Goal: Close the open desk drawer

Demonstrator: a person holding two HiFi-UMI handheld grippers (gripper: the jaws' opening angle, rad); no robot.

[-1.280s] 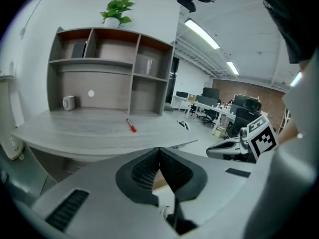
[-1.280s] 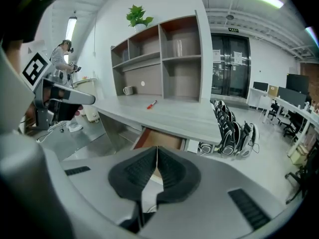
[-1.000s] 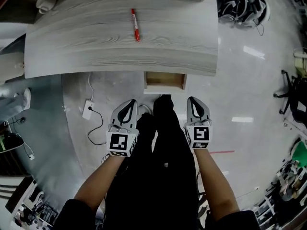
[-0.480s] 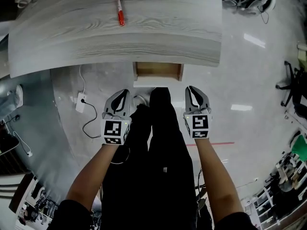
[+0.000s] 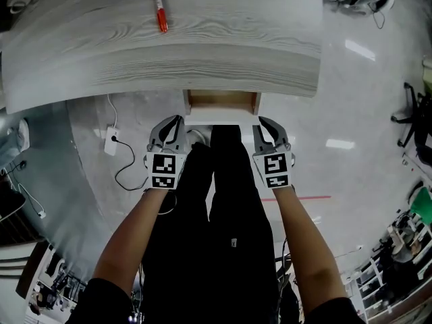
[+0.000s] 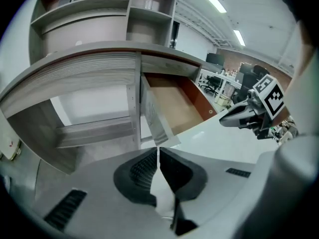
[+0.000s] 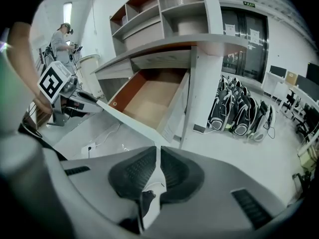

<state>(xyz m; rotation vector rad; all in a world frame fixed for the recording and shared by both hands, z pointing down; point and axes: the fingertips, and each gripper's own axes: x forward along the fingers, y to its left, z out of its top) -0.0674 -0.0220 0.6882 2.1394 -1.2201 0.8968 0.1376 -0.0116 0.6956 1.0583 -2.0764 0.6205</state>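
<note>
The open drawer [image 5: 223, 102] sticks out from under the grey wood desk [image 5: 202, 52], showing a brown wooden inside and a white front panel [image 5: 221, 119]. My left gripper [image 5: 177, 121] is shut and empty, its tips just off the panel's left corner. My right gripper [image 5: 261, 121] is shut and empty too, just off the right corner. In the left gripper view the drawer [image 6: 172, 103] lies ahead of the closed left gripper [image 6: 158, 151]. The right gripper view has the drawer [image 7: 149, 98] beyond the closed right gripper [image 7: 158, 149]. Whether either gripper touches the panel I cannot tell.
A red marker [image 5: 158, 12] lies on the desk top. A white power strip [image 5: 111, 140] with a black cable sits on the floor at the left. The person's dark-clad legs [image 5: 223, 201] stand between the grippers. Black bags [image 7: 239, 113] line the floor at the right. Shelves [image 7: 164, 14] rise above the desk.
Both grippers have sunk and come in toward the drawer front, from well short of it to its two corners. Both stayed shut. The desk fills more of the head view.
</note>
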